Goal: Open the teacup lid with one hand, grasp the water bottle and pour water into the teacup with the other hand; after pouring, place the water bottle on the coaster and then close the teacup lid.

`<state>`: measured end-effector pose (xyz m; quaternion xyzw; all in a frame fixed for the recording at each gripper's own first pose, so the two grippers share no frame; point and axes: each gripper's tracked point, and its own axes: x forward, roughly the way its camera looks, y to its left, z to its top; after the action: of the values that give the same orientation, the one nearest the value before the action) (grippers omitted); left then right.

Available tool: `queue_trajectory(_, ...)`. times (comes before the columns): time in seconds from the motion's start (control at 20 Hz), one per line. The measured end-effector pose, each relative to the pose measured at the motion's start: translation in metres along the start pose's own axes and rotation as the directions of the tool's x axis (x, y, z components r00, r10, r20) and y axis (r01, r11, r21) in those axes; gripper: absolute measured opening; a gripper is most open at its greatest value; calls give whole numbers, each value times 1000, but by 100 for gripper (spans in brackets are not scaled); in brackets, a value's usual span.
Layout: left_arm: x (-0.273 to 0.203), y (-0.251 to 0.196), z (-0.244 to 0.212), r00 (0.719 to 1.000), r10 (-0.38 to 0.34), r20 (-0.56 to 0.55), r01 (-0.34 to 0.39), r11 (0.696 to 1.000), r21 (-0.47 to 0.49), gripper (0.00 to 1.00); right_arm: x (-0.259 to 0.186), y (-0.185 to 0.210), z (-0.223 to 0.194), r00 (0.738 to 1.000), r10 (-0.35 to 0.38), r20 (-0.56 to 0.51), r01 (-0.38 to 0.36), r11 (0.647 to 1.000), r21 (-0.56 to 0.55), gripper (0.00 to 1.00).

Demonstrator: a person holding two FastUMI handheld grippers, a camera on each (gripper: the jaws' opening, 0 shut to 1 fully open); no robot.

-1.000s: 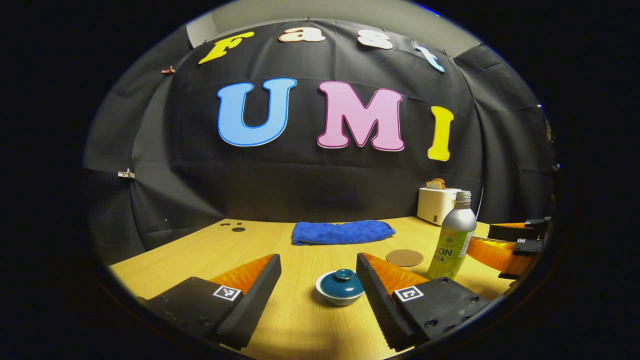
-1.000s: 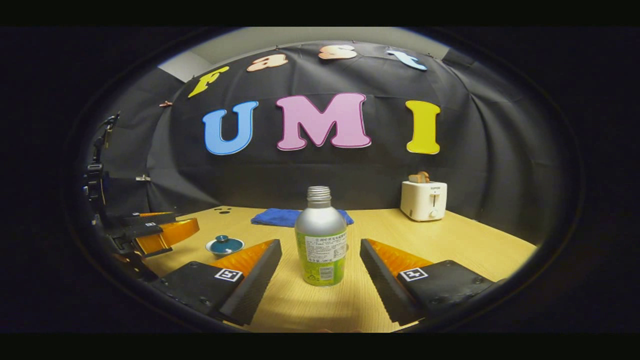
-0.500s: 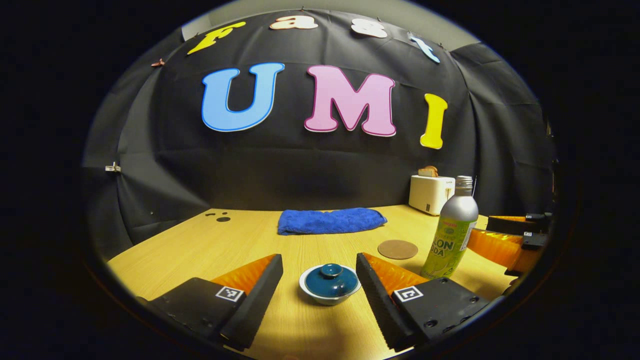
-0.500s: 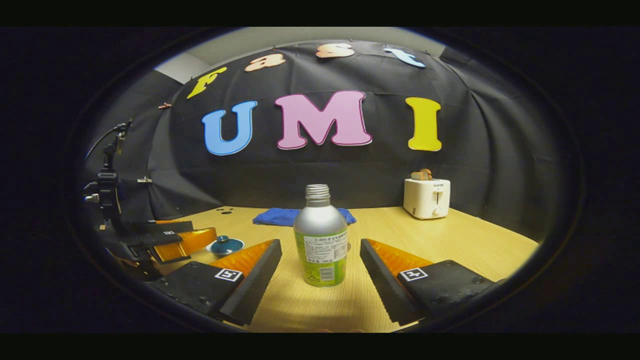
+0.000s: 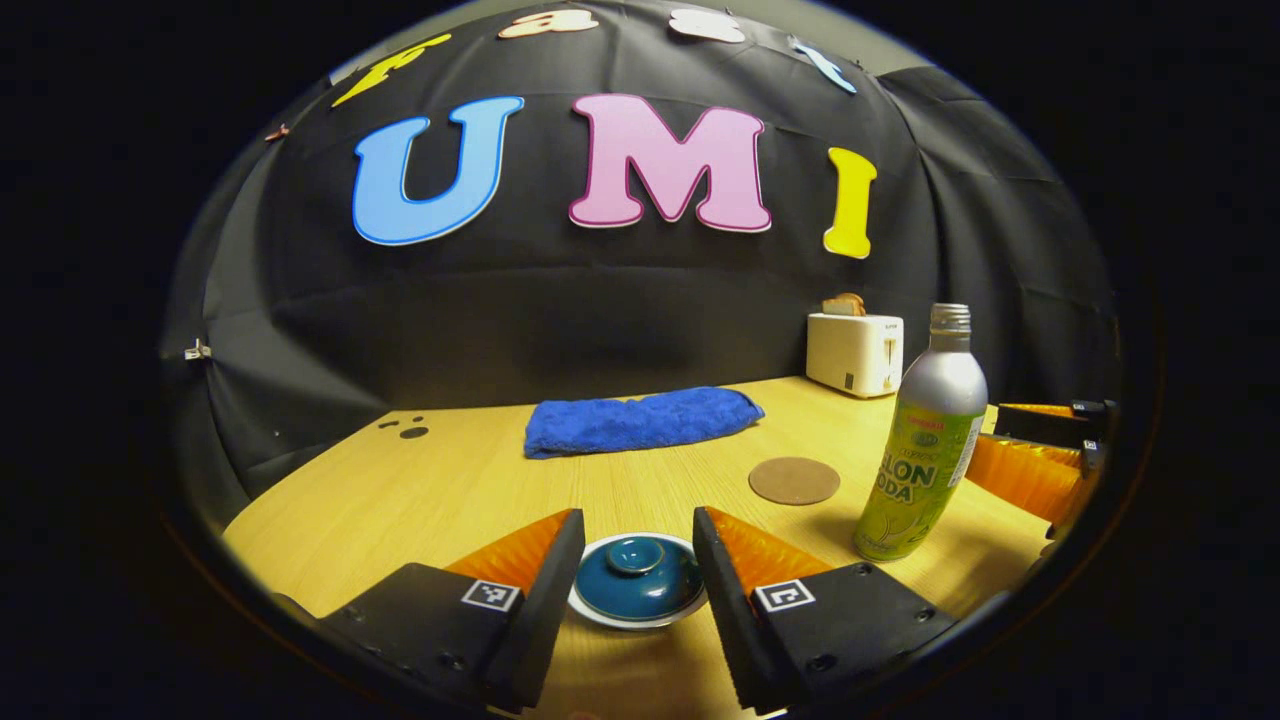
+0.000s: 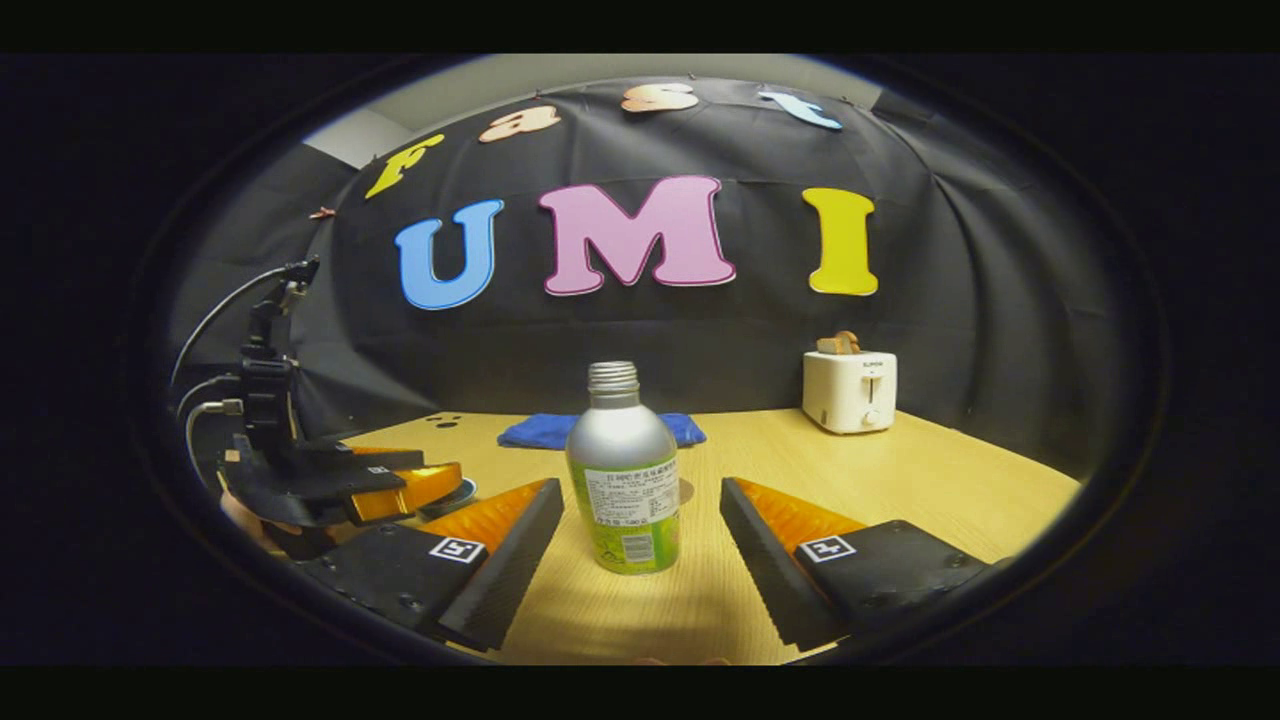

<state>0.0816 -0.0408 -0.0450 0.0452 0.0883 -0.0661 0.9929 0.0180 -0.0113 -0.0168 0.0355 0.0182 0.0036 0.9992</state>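
Wooden table (image 5: 450, 490): one teacup (image 5: 637, 592) between released left claw (image 5: 635, 540); one bottle (image 6: 622, 470) before released right claw (image 6: 640, 510).

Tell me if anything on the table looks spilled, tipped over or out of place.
Nothing stands out. The water bottle stands upright, the lid sits square on the teacup, and the coaster lies flat.

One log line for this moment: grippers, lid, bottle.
left gripper: open, straddling teacup lid | lid: on teacup | right gripper: open, flanking water bottle | bottle: upright on table | coaster: bare
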Motion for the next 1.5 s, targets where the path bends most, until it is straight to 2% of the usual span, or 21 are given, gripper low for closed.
queue_trajectory(0.2, 2, 7, -5, 1000, 9, -12, -9, 1000, 13, 56, 2, 4, -5, 1000, 22, -14, -22, 999, -36, 99)
queue_trajectory(0.25, 3, 6, -5, 1000, 9, -16, -9, 1000, 18, 49, 3, 5, -7, 999, 27, -18, -27, 999, -30, 99)
queue_trajectory(0.3, 4, 5, -5, 1000, 9, -20, -8, 1000, 22, 48, 4, 7, -9, 999, 32, -24, -32, 999, -19, 99)
queue_trajectory(0.4, 6, 6, -6, 1000, 14, -26, -13, 999, 31, 43, 6, 3, -11, 999, 23, -29, -23, 1000, -20, 99)
queue_trajectory(0.45, 6, 6, -5, 1000, 15, -25, -14, 999, 32, 36, 7, 1, -11, 999, 16, -30, -17, 999, -29, 99)
queue_trajectory(0.6, 7, 6, -3, 1000, 17, -5, -17, 1000, 17, 36, 7, 2, -11, 1000, 16, -24, -16, 999, -35, 99)
queue_trajectory(0.7, 7, 7, 0, 1000, 22, 11, -22, 1000, 4, 28, 9, 1, -13, 999, 19, -29, -20, 999, -28, 99)
queue_trajectory(0.95, -5, 9, 10, 998, 32, 51, -33, 999, 16, 29, 16, -5, -11, 1000, -5, -21, 3, 998, -59, 99)
queue_trajectory(1.1, -18, 14, 25, 995, 46, 91, -50, 998, 38, 29, 18, 3, -7, 1000, 23, -11, -23, 999, -42, 99)
queue_trajectory(1.5, -47, 31, 27, 990, 73, 123, -73, 997, -8, 29, 46, 5, 1, 1000, 25, 0, -25, 1000, -2, 99)
